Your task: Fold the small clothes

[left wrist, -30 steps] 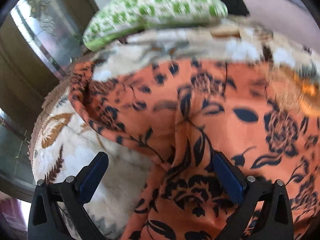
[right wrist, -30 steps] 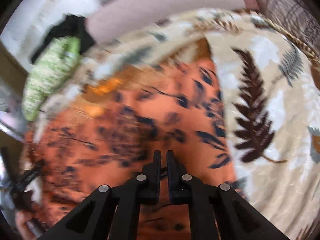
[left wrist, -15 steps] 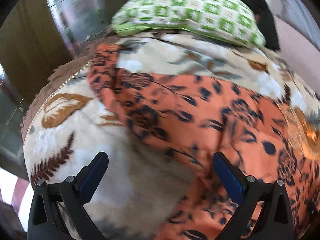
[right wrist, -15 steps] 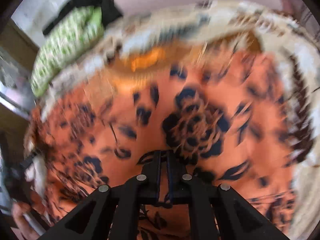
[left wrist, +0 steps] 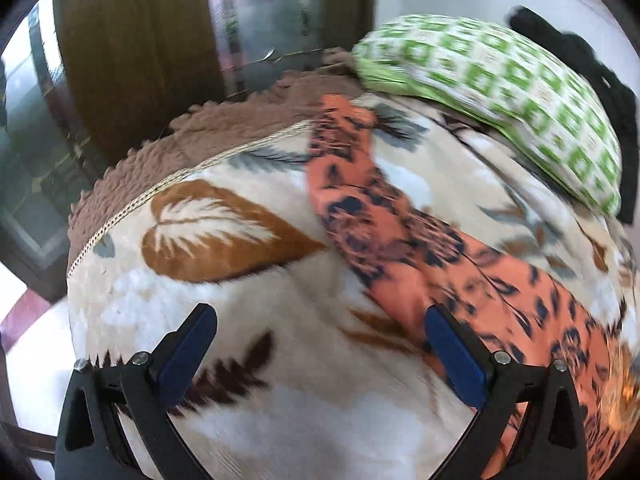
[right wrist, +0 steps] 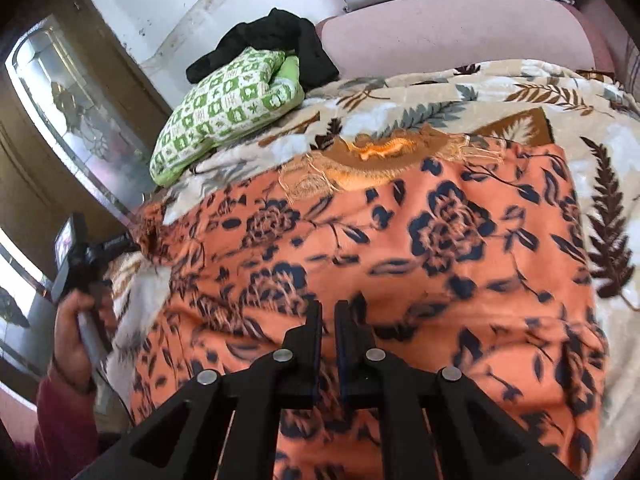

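An orange garment (right wrist: 400,264) with a dark blue flower print lies spread on a leaf-print blanket (right wrist: 440,92), its brown embroidered neckline (right wrist: 372,160) at the far side. My right gripper (right wrist: 329,312) hovers over the garment's near half, shut, with no cloth visibly pinched. In the left wrist view one long sleeve of the garment (left wrist: 360,200) runs from the upper middle down to the right. My left gripper (left wrist: 320,344) stands wide open above bare blanket (left wrist: 240,320), its right pad (left wrist: 454,356) at the sleeve's edge.
A green checked pillow (right wrist: 224,116) and a black cloth (right wrist: 280,40) lie at the bed's far left corner. The blanket's brown border (left wrist: 192,140) marks the bed edge, with a glass-panelled door (left wrist: 260,20) beyond. A hand (right wrist: 74,320) in a dark red sleeve holds the left gripper's handle.
The left gripper swung left off the garment, which lay between its jaws and now lies to their right. The right gripper drew back and rose, still shut; more of the garment shows.
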A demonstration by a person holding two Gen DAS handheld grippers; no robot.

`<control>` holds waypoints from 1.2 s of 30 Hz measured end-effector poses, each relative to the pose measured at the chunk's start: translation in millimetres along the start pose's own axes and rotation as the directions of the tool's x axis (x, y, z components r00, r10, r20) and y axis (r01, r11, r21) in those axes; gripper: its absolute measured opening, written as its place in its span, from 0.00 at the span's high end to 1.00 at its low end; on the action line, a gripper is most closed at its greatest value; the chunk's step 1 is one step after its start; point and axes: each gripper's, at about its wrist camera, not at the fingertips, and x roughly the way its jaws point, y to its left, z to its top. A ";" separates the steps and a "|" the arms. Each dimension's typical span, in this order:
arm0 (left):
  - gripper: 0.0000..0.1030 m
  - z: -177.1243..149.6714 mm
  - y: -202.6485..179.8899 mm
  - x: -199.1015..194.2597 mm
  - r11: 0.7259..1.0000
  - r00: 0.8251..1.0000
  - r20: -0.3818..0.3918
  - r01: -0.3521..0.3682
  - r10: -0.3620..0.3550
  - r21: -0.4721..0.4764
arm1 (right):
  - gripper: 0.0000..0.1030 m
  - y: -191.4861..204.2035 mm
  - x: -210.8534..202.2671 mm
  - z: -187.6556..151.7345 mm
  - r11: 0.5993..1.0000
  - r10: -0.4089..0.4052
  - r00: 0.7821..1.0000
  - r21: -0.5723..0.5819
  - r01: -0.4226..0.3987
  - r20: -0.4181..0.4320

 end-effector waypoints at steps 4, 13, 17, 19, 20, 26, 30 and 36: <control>0.00 20.6 25.7 16.3 0.998 1.000 -0.018 -0.024 0.023 -0.052 | 0.92 -7.4 -25.5 -8.9 0.993 -0.085 0.993 -0.078 0.092 0.087; 0.00 97.9 11.5 43.2 0.984 0.984 -0.026 -0.172 0.174 0.051 | 0.00 -14.5 -120.4 -12.8 0.992 -0.060 0.795 -0.054 0.116 0.603; 0.00 115.8 -9.1 72.0 0.978 0.976 -0.090 -0.190 0.197 0.082 | 0.01 -49.0 -107.8 -1.8 0.998 -0.014 0.896 0.065 -0.017 0.445; 0.00 121.9 -18.9 86.6 0.974 0.969 -0.111 -0.211 0.219 0.083 | 0.01 -54.4 -115.0 0.9 0.997 -0.033 0.883 0.082 -0.007 0.468; 0.00 125.8 -23.5 94.1 0.973 0.967 -0.122 -0.216 0.225 0.081 | 0.01 -53.9 -117.8 1.5 0.997 -0.042 0.878 0.072 0.009 0.477; 0.00 151.4 -42.5 127.7 0.952 0.947 -0.124 -0.284 0.298 0.116 | 0.01 -52.1 -94.4 3.6 0.997 -0.072 0.922 0.042 0.060 0.381; 0.05 151.0 -47.7 149.8 0.961 0.956 -0.146 -0.233 0.254 0.146 | 0.01 -61.3 -75.3 2.9 0.996 -0.034 0.945 0.085 0.006 0.326; 0.86 142.9 -59.1 125.2 0.984 0.990 -0.138 -0.014 0.038 0.177 | 0.01 -67.2 -61.7 3.2 0.993 -0.006 0.956 0.115 -0.029 0.294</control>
